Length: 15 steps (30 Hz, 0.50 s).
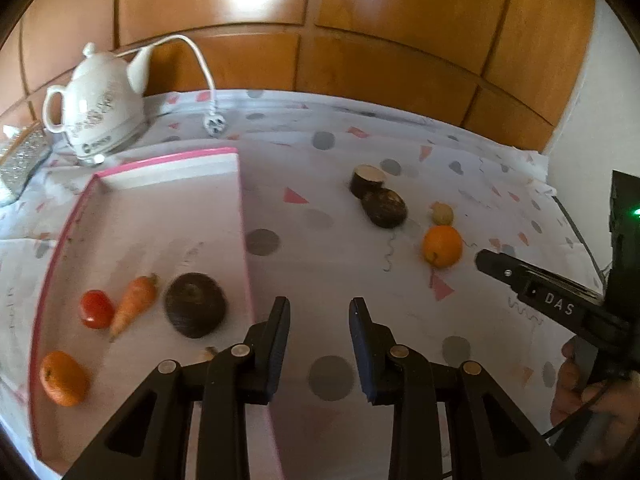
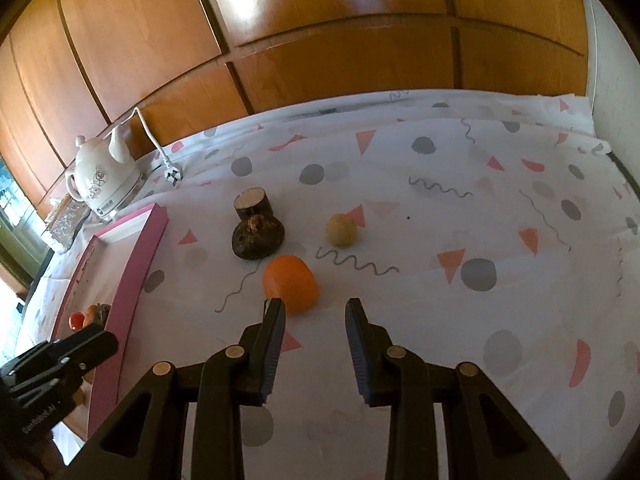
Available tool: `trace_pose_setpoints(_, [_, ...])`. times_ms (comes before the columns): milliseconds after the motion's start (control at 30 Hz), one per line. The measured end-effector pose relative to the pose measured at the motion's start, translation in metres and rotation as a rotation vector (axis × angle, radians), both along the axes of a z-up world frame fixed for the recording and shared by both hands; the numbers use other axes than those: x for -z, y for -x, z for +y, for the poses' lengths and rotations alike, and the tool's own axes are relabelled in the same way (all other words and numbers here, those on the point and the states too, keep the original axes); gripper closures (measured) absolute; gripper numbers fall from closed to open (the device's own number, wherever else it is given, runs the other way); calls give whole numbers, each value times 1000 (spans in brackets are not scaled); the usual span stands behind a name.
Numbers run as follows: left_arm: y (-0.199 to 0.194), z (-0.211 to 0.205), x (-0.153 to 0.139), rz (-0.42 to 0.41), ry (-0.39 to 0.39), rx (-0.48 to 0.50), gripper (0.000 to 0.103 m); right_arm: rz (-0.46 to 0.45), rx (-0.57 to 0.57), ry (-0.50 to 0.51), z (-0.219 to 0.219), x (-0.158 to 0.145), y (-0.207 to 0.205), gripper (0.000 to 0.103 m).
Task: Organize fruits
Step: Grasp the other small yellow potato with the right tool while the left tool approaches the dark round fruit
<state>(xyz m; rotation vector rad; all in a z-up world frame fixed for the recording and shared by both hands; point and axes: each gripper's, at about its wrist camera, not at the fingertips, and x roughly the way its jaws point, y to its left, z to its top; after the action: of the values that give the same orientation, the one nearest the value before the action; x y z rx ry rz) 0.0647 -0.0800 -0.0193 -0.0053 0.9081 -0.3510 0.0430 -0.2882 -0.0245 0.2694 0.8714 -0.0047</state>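
A pink-rimmed tray [image 1: 244,216] on the left holds a tomato [image 1: 96,309], a carrot [image 1: 134,304], a dark round fruit [image 1: 195,305] and an orange [image 1: 63,378]. My left gripper [image 1: 319,312] is open and empty, above the tray's right edge. On the cloth lie another orange [image 2: 290,283], a dark round fruit [image 2: 258,240], a cut dark piece [image 2: 253,203] and a small yellowish fruit [image 2: 341,230]. My right gripper [image 2: 315,313] is open and empty, just short of that orange. In the left wrist view the right gripper [image 1: 486,259] sits beside the orange [image 1: 442,246].
A white kettle [image 1: 98,108] with its cord and plug [image 1: 214,124] stands at the back left, next to a glass dish [image 1: 20,160]. Wooden panels [image 2: 320,40] back the table. The patterned cloth [image 2: 500,240] stretches right of the fruits.
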Motion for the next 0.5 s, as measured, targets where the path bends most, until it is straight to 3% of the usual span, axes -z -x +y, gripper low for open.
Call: trace_pose_setpoints(500, [-38,-25,9,50,37,22,72,31,4,-31,-11,17,-6,68])
